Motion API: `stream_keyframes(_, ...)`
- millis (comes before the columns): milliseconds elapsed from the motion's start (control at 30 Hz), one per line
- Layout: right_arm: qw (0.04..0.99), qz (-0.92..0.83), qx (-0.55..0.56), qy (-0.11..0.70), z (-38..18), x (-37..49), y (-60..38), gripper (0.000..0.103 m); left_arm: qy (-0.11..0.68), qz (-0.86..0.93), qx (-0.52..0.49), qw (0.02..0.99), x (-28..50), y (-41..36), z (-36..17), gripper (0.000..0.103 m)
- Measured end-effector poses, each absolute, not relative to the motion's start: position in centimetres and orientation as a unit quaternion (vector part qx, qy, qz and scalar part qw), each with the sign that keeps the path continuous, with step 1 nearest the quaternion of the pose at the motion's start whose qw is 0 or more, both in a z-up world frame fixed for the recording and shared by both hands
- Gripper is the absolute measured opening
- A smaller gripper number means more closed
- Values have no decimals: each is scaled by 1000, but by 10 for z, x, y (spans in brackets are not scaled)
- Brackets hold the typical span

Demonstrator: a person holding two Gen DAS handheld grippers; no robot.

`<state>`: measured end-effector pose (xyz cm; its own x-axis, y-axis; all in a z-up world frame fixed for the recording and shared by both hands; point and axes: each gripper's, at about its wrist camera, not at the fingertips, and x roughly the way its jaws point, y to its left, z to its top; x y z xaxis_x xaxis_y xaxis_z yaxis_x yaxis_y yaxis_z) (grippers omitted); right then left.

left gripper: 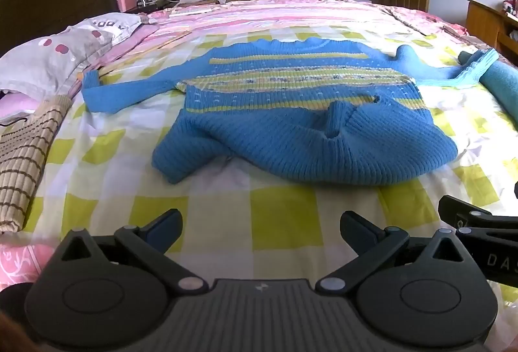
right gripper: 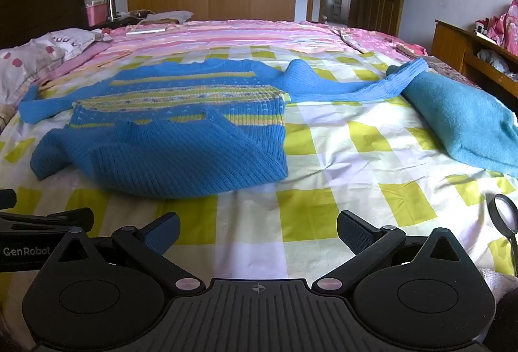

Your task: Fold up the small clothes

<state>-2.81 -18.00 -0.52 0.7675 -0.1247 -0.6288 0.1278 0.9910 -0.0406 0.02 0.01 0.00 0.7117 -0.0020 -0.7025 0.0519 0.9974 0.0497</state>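
Observation:
A small blue knitted sweater (left gripper: 291, 112) with yellow stripes lies flat on the yellow-and-white checked sheet (left gripper: 200, 222), neck toward me, both sleeves stretched out sideways. In the right wrist view the same sweater (right gripper: 174, 132) lies left of centre, its right sleeve (right gripper: 349, 86) reaching onto a teal blanket. My left gripper (left gripper: 260, 229) hovers open over bare sheet just short of the neck, nothing between its fingers. My right gripper (right gripper: 259, 230) is also open over the sheet, to the right of the sweater's near edge. The right gripper's edge (left gripper: 479, 222) shows at the left wrist view's right side.
A folded teal blanket (right gripper: 463, 125) lies at the right. A striped beige cloth (left gripper: 29, 151) and pillows (left gripper: 55, 54) lie at the left. A pink quilt (right gripper: 242, 35) covers the far bed. A magnifying glass (right gripper: 503, 213) rests near right. Wardrobe and door stand behind.

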Motion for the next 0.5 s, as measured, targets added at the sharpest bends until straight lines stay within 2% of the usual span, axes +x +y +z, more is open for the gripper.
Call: stream_keyframes(500,940,-67,1,335,-5,-27,-179,103,379,-17,32,925,0,1,-7,103)
